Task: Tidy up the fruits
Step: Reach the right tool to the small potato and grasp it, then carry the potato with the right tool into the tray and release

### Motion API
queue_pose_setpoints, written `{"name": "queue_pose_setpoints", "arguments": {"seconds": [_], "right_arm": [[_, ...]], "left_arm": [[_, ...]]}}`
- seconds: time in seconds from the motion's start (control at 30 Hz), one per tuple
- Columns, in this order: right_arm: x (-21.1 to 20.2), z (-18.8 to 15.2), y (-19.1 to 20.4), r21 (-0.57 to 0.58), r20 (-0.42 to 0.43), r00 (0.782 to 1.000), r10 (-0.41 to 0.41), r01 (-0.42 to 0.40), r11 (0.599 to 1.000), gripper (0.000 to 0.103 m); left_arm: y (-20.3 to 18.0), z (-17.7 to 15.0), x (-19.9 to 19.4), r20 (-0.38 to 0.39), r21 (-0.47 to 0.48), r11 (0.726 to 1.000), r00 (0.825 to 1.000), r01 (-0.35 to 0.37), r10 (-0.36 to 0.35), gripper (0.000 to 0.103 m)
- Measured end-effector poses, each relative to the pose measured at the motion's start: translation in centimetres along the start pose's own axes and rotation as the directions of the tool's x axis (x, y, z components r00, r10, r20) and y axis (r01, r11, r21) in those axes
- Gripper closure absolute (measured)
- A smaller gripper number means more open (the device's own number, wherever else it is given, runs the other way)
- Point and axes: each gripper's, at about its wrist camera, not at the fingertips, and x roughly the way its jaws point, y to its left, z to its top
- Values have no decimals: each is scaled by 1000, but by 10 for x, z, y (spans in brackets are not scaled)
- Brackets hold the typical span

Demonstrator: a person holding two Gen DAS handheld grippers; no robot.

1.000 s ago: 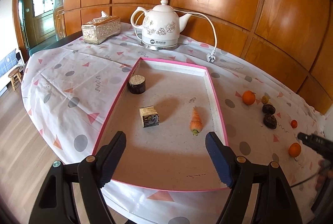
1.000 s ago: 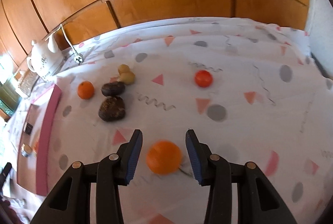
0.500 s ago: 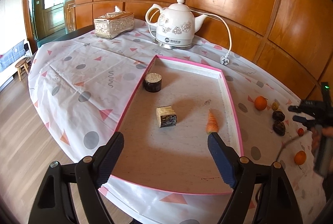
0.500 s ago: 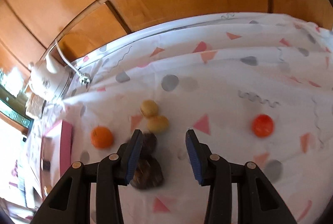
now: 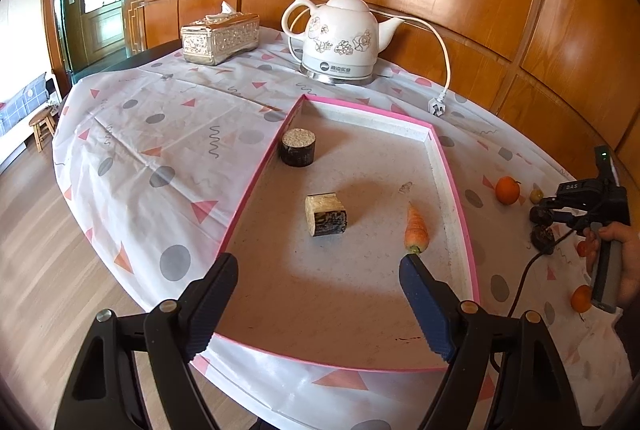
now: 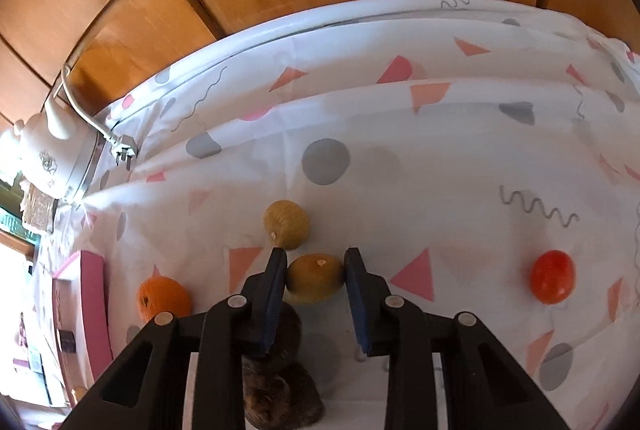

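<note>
My right gripper (image 6: pixel 316 257) points down at the cloth and its jaws are closing on a small yellow-brown fruit (image 6: pixel 316 276); both pads touch its sides. A second yellow fruit (image 6: pixel 286 224) lies just beyond. An orange (image 6: pixel 164 298) sits to the left, a red fruit (image 6: pixel 552 276) to the right, and dark fruits (image 6: pixel 280 398) lie under the gripper body. My left gripper (image 5: pixel 318 266) hangs open over the pink-rimmed tray (image 5: pixel 450 182), holding nothing. In the tray a carrot (image 5: pixel 416 230) lies just ahead of the right finger.
The tray also holds a round wooden block (image 5: pixel 298 148) and a square one (image 5: pixel 326 214). A white kettle (image 5: pixel 340 42) with a loose plug (image 5: pixel 436 106) and a tissue box (image 5: pixel 220 38) stand behind. Another orange (image 5: pixel 581 298) lies near a person's hand. Wooden panelling closes the far side.
The right gripper left the near orange, travelled to the two yellow fruits and narrowed its jaws around the nearer one. The left gripper stayed open over the tray.
</note>
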Motion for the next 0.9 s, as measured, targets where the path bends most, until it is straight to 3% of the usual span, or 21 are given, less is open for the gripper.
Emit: {"name": "queue_pose_setpoints", "arguments": {"seconds": [0.47,0.7,0.9], "right_arm": [[-89,-53,-53,-48,145,988,-51,58,997,74],[-117,-95,-67,-79,177,984,-16,31,996,74],[-130,-127,-49,-167,195,980,44,-11,986,74]], "left_arm": [[-12,-4,-1,-9,27,999,1000,25,-24,20],[-16,-4,-9,13,40,999,999,34,-34,20],[-14,-4,-14,24,30,999,999,29,-29,20]]}}
